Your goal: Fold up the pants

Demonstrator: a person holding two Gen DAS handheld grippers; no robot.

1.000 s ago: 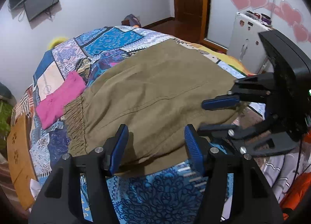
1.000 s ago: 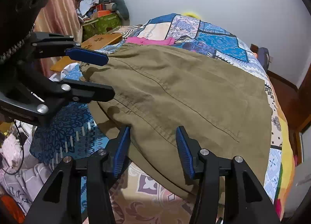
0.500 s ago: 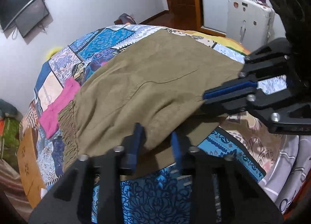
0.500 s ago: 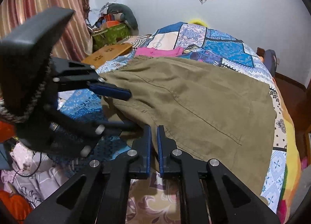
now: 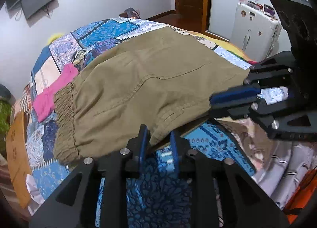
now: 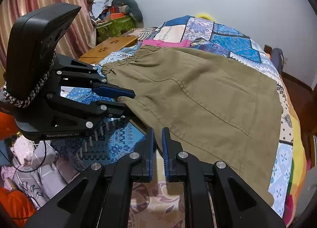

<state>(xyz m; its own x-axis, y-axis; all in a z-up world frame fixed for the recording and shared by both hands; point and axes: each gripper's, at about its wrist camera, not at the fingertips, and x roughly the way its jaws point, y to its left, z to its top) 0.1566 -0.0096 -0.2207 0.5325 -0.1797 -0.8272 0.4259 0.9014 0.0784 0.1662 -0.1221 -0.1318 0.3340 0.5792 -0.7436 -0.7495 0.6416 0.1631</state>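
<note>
The olive pants (image 5: 150, 81) lie spread across the patchwork bedspread (image 5: 111, 30), their gathered waistband (image 5: 65, 121) next to a pink cloth (image 5: 53, 93). The left gripper (image 5: 158, 142) has its blue pads drawn close on the near edge of the pants, pinching a fold of fabric that lifts off the bedspread there. The right gripper (image 6: 157, 144) is pressed nearly together on the same near edge further along; in its own view the cloth seems to run between the pads, though the contact is partly hidden. Seen from the left wrist, its fingers clamp the fabric edge from the side. A white suitcase (image 5: 255, 36) stands beyond the bed, a wooden tray (image 6: 111, 47) beside the waistband end.
</note>
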